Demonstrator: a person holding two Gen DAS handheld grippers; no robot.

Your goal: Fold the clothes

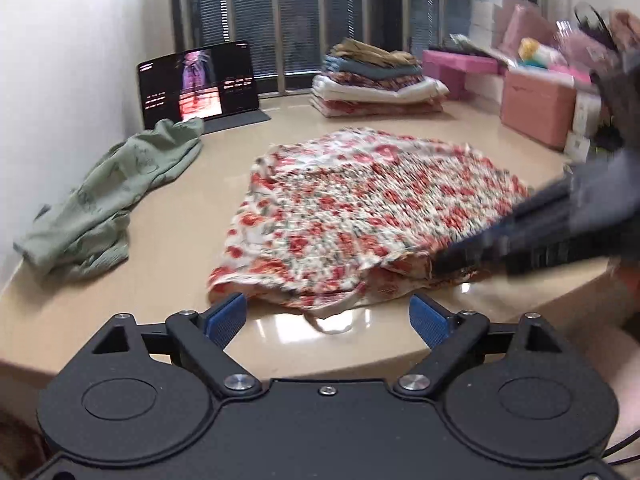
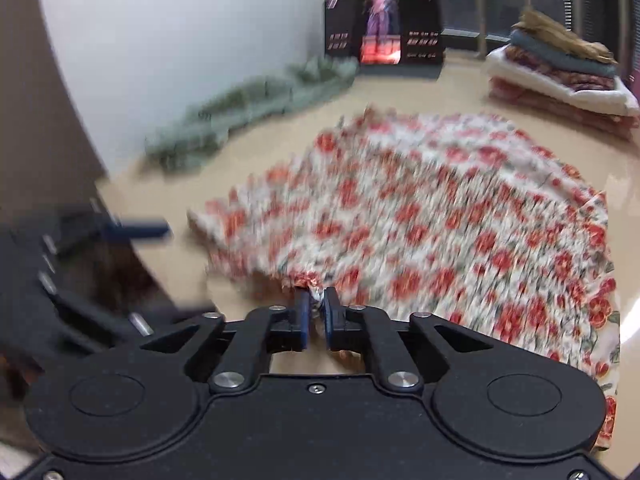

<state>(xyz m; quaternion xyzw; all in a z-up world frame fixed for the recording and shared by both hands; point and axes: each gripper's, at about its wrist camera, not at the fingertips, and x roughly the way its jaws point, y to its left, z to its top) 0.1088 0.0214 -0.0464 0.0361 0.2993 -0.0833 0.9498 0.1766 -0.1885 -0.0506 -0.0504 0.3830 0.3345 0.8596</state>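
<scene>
A floral red-and-white garment [image 1: 360, 208] [image 2: 440, 220] lies folded flat on the beige table [image 1: 224, 152]. My left gripper [image 1: 328, 316] is open wide at the garment's near hem, its blue pads [image 1: 226, 318] either side of the edge and touching nothing. It shows blurred at the left of the right wrist view [image 2: 172, 268]. My right gripper [image 2: 316, 312] sits at the garment's near corner with its jaws a narrow gap apart. A bit of cloth edge lies loosely between them. In the left wrist view it is a dark blur [image 1: 452, 258] over the garment's right corner.
A crumpled green garment [image 1: 112, 200] [image 2: 248, 116] lies to the left by the wall. A tablet [image 1: 198, 82] [image 2: 384, 30] stands at the back. A stack of folded clothes [image 1: 376, 80] [image 2: 560, 76] sits at the back right, with pink boxes [image 1: 536, 108] beyond it.
</scene>
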